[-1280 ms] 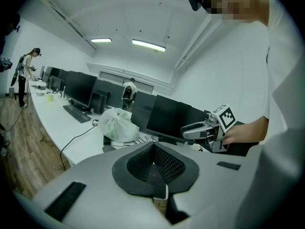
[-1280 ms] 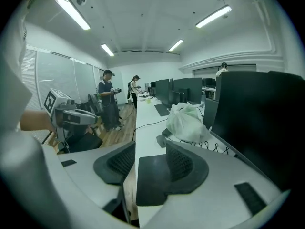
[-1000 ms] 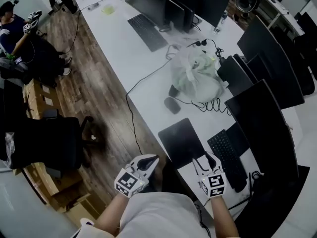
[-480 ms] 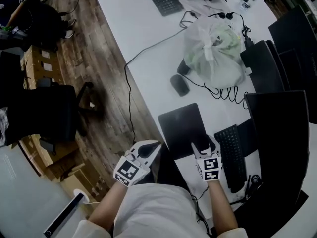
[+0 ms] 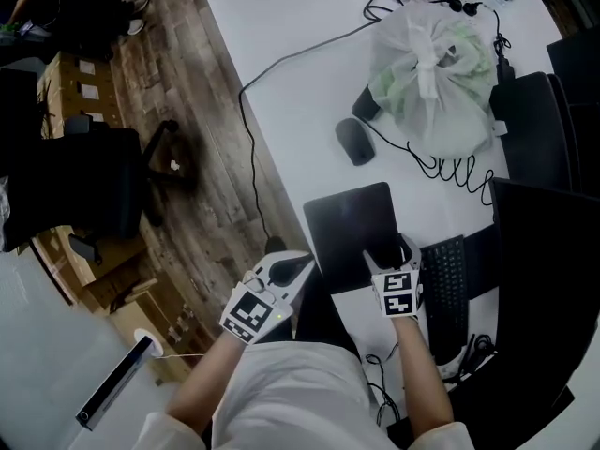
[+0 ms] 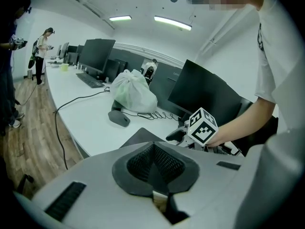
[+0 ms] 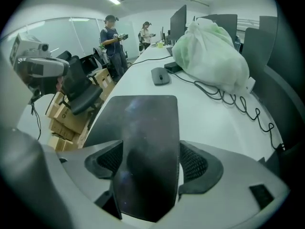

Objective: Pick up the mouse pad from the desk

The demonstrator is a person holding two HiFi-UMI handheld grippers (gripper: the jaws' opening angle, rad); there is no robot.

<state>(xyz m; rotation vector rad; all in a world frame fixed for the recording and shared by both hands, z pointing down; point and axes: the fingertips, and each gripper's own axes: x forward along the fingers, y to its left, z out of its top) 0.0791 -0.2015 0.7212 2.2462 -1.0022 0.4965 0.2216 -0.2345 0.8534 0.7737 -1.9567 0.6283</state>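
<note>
Two grippers, quick status: the right one is on the job and the left is just parked.
Left gripper (image 5: 281, 272): nearest thing in view. It sits off the desk's (image 5: 281, 82) near left edge, over the wooden floor. Its jaws are pressed together with nothing in them.
Right gripper (image 5: 387, 254): it's low over the near right part of the mouse pad (image 5: 352, 223), pointing steeply down. Its jaws have just been opening and stand wide. The pad's surface shows in the gap between them, but neither pad presses on it. Can't tell if the tips touch the pad.
Mouse pad: dark rectangle lying flat on the white desk, near left corner close to the desk's edge. Not lifted yet.
The bit that matters: the pad stretches away from the right gripper toward the far side. Its long axis is roughly in line with where that gripper points, and its near short edge sits right under the jaws. The right hand is clearly the nearer one.
My guess: the jaws straddle a flat sheet side to side, so they likely need to catch that near edge to get any bite.
Keyboard (image 5: 448, 279): just beside the pad on the right.
Further out: a mouse (image 5: 355, 142) sits past the pad's far edge. Beyond it is a tied plastic bag (image 5: 431, 73).
</note>
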